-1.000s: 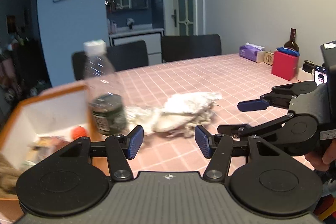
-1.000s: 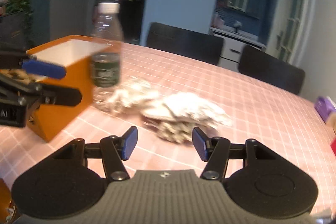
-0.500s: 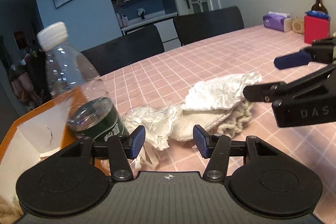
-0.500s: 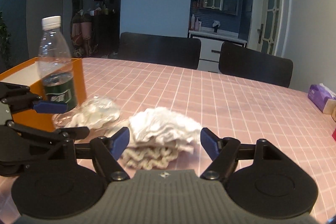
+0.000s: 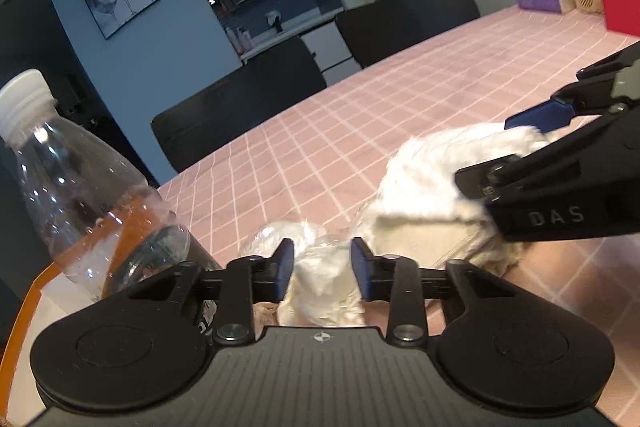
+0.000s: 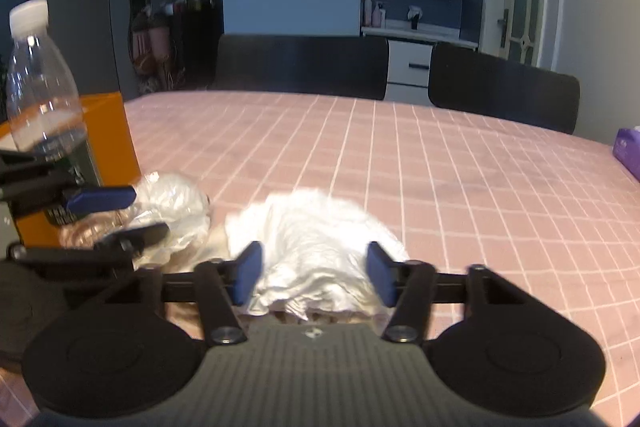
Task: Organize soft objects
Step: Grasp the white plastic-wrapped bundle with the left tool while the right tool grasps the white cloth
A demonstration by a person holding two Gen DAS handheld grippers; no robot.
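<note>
Risking a snag: left gripper straddles the bagged white wad, jaws part-open, just beside the water bottle and orange box; a sweep could topple it. Right gripper, wide open, brackets the white cloth mid-table.

So both my grippers are way closer in than a second ago. My left gripper now has the crinkly plastic-wrapped wad sitting right between its blue pads, jaws still apart. My right gripper has opened wider and now straddles the white cloth. The bottle now looms just left of my left tool.
</note>
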